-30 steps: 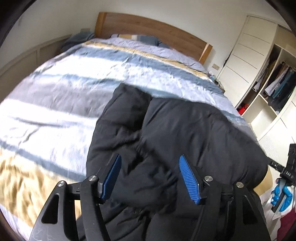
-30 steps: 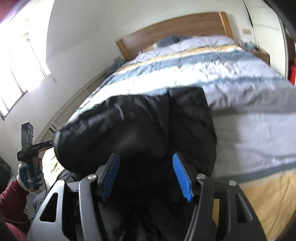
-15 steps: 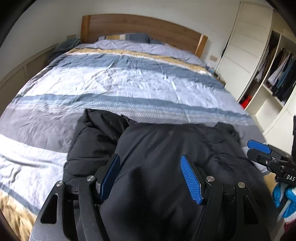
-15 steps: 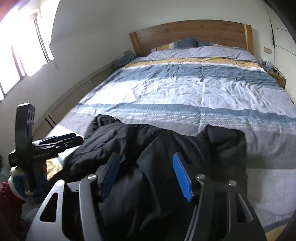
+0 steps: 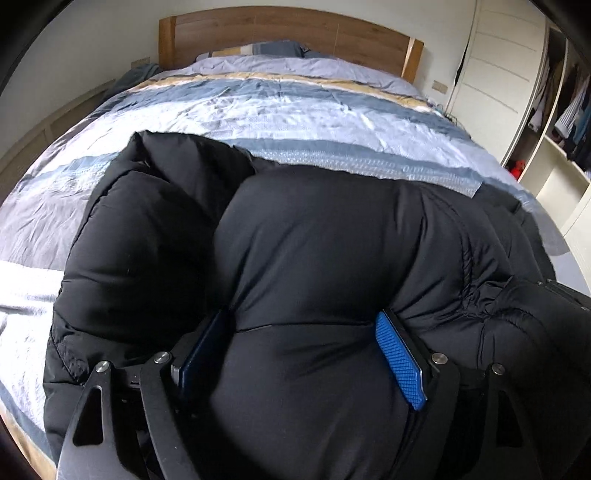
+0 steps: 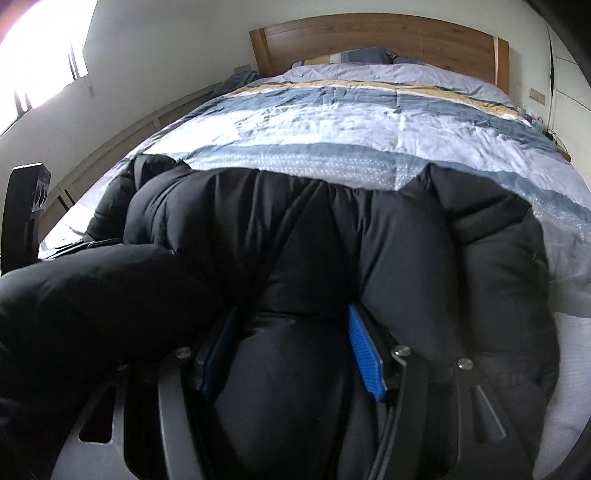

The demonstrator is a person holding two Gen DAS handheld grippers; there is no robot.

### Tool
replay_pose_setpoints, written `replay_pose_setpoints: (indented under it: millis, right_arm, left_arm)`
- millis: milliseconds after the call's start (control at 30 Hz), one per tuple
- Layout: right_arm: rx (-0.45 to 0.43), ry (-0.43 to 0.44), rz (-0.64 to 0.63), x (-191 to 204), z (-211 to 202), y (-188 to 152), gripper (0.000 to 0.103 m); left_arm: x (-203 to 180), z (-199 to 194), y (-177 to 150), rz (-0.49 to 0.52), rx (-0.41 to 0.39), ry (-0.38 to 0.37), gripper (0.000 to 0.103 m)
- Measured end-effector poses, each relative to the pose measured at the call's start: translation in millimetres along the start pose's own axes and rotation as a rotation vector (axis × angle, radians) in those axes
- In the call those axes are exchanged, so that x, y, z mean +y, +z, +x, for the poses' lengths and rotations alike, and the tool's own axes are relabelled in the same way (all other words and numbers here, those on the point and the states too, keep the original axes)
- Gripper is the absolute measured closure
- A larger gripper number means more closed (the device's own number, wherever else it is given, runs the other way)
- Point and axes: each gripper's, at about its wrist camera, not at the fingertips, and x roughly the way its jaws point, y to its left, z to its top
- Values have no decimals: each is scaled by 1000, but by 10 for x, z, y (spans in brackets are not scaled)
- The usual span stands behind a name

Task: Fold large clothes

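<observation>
A puffy black jacket (image 5: 314,229) lies bunched across the near end of the bed and fills the lower half of both views. My left gripper (image 5: 302,315) has a thick roll of it between its blue pads (image 5: 399,362). Creases run into the pad tips, and the jaws are opening. My right gripper (image 6: 291,310) is shut on another fold of the jacket (image 6: 314,229), which bulges between its pads (image 6: 364,354). The left gripper's body (image 6: 26,206) shows at the left edge of the right wrist view.
The bed carries a blue, grey and yellow striped duvet (image 5: 295,110), with a wooden headboard (image 5: 288,29) and pillows behind. A white wardrobe (image 5: 495,74) with open shelves of clothes (image 5: 565,110) stands to the right. A bright window (image 6: 37,55) is on the left.
Both grippers have come down and forward with the jacket, which now rests low on the duvet and fills more of each view. The left jaws stand wider apart.
</observation>
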Motion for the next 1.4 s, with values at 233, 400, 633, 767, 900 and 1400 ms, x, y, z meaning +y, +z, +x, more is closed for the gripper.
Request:
replay_pose_setpoints:
  millis: [233,400,633,767,900,1400]
  right_arm:
    - [13,9,-8,149,-489,57,45]
    - [-30,56,-66,325,-1001,-14,45]
    - [63,72,-114,377,-1002,-422,45]
    - [73,82,-75,246,-820,-632,45]
    - [70,88,-72,198,-673,-695,45]
    - [42,44,-11,310,-1180,-673,45]
  left_arm:
    - [-28,-534,23,9,-6,-18,23]
    - [-146,-1050,-95,42,-73,-69,23]
    - [-354,-1037,-555,128,-21,-77,22]
    - [-395,-848,-739,154,-25,-38,21]
    - [-370,-697,-805,144,-36,-30,20]
    - [-549,-1239,-880,123,-72,54,20]
